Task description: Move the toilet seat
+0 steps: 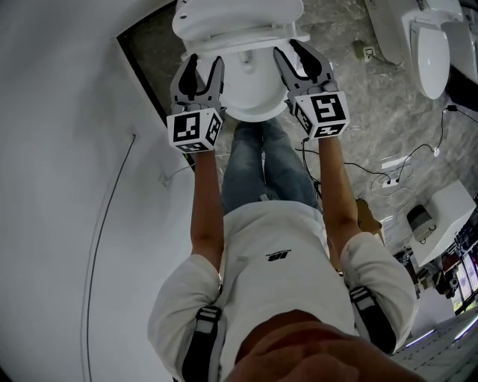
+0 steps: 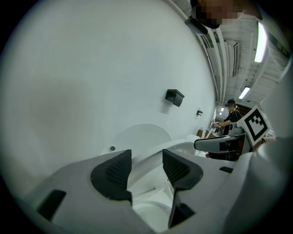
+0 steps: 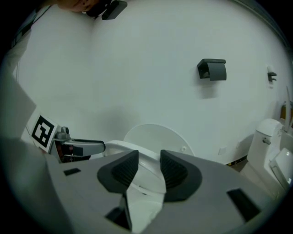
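A white toilet point(image 1: 246, 104) stands against the wall at the top of the head view, its lid point(image 1: 235, 15) raised. My left gripper point(image 1: 202, 73) straddles the left side of the toilet seat point(image 2: 183, 145); the rim runs between the jaws, which stand a little wider than it, so the gripper point(image 2: 147, 167) is open. My right gripper point(image 1: 300, 63) straddles the seat's right side. Its pads point(image 3: 176, 172) sit close on the white seat point(image 3: 119, 147), so this gripper point(image 3: 149, 171) is shut on it. Each gripper shows in the other's view.
A white wall point(image 1: 67, 186) lies on the left, with a black holder point(image 3: 213, 69) mounted on it. A second toilet point(image 1: 433, 45) stands at the far right. Cables point(image 1: 396, 175) and a white box point(image 1: 441, 220) lie on the marble floor to the right. A person point(image 2: 229, 119) works in the background.
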The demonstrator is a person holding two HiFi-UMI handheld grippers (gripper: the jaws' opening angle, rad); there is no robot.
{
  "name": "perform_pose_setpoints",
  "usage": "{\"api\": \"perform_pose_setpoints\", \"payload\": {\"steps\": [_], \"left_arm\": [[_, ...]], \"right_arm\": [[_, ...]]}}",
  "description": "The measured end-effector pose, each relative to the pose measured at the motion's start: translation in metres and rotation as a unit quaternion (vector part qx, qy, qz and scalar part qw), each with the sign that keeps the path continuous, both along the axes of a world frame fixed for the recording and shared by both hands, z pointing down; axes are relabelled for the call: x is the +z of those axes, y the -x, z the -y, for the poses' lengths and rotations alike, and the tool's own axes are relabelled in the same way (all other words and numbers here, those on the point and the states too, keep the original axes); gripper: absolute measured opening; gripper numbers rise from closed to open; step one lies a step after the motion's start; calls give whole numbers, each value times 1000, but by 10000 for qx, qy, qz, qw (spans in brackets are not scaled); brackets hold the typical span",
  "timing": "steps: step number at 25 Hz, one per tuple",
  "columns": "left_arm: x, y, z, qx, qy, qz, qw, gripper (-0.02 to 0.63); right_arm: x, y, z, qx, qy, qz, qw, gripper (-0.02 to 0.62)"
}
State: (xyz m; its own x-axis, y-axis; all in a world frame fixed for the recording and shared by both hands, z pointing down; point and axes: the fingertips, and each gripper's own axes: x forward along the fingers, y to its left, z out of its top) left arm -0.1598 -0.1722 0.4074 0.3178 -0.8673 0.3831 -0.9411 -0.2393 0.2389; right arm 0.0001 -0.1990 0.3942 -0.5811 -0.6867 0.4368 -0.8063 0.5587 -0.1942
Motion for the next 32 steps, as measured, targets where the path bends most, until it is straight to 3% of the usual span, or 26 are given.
{"api": "perform_pose_setpoints", "payload": {"steps": [32], "left_arm": [[-2, 12, 51, -297, -180, -27, 9994, 216]], "right_arm": [[-2, 8, 51, 115, -233, 50, 9996, 150]]}}
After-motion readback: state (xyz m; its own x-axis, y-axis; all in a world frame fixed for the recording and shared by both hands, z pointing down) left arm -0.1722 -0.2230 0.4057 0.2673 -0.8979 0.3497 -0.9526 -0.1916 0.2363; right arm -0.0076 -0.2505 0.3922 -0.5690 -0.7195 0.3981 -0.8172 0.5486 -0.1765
